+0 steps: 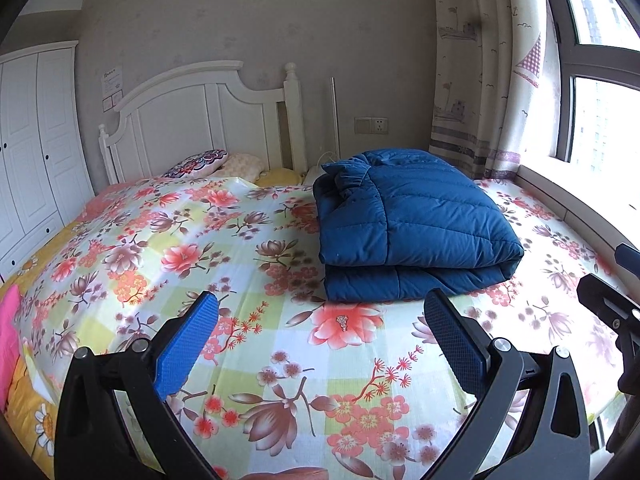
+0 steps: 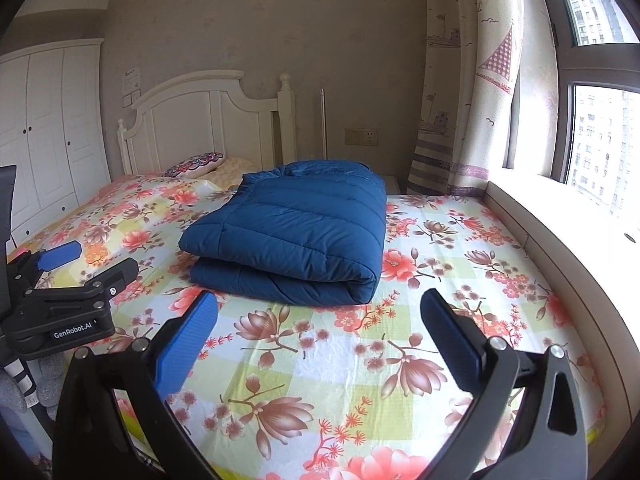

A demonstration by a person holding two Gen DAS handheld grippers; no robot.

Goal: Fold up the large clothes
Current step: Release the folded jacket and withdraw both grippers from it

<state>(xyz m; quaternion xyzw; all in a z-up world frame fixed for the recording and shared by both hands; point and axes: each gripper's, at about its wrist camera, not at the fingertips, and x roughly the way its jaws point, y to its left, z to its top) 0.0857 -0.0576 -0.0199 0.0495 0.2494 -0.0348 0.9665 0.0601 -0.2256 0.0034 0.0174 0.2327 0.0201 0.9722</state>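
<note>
A dark blue quilted jacket [image 1: 408, 224] lies folded into a thick rectangular bundle on the floral bedsheet [image 1: 200, 264], toward the window side of the bed. My left gripper [image 1: 320, 316] hovers open above the sheet, short of the bundle's near edge, nothing between its blue pads. In the right wrist view the same jacket [image 2: 296, 232] lies ahead, and my right gripper [image 2: 318, 316] is open and empty just before its folded edge. The left gripper [image 2: 80, 264] also shows at the far left of that view, open over the sheet [image 2: 320, 380].
A white headboard [image 1: 192, 120] and pillows [image 1: 200, 164] stand at the bed's far end. A white wardrobe [image 1: 32, 140] is on the left. A curtain [image 1: 480, 80] and window ledge [image 2: 560, 240] run along the right. Something pink [image 1: 8, 332] lies at the bed's left edge.
</note>
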